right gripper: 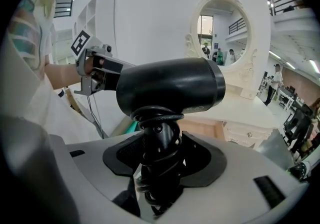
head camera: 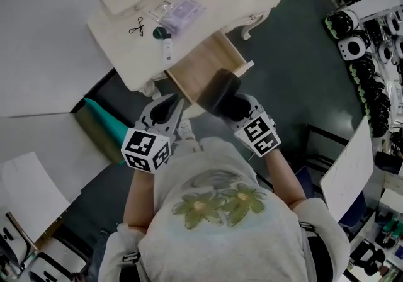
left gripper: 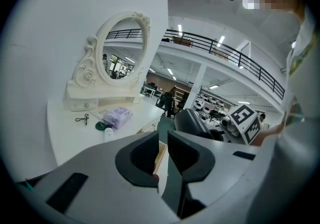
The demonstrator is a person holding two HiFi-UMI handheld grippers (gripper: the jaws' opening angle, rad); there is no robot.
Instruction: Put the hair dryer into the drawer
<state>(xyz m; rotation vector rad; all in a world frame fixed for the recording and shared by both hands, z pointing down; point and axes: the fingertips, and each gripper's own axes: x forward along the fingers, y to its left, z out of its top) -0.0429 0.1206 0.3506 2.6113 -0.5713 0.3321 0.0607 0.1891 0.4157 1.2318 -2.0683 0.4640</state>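
Cream dressing table (head camera: 119,35), carved oval mirror (left gripper: 120,53) at the tabletop's back edge. One drawer (head camera: 201,63) is pulled out from under the front edge. Its inside is bare pale wood and nothing lies in it.

Hair dryer (right gripper: 170,88): matte black, short fat barrel, open end ringed by a slightly wider collar. The handle hangs below the barrel with the black cord wound round it in tight coils. It's not in the drawer. In the head view the dryer (head camera: 223,93) is in the air over the drawer's outer end, at the right front corner.

Right gripper (right gripper: 160,153): clamped on the cord-wrapped handle, barrel lying crosswise above the jaws. In the head view the right gripper (head camera: 238,109) sits just behind the dryer, near the person's body.

Left gripper (left gripper: 163,144): jaws drawn almost together with only a thin slit between them, gripping nothing. The drawer's wood edge shows through the slit. In the head view the left gripper (head camera: 169,111) is at the drawer's left front corner, beside the right one.

Near the tabletop's front edge, above the drawer: a purple packet (head camera: 181,10), black scissors (head camera: 136,26) and a white tube (head camera: 167,52) with a dark cap.
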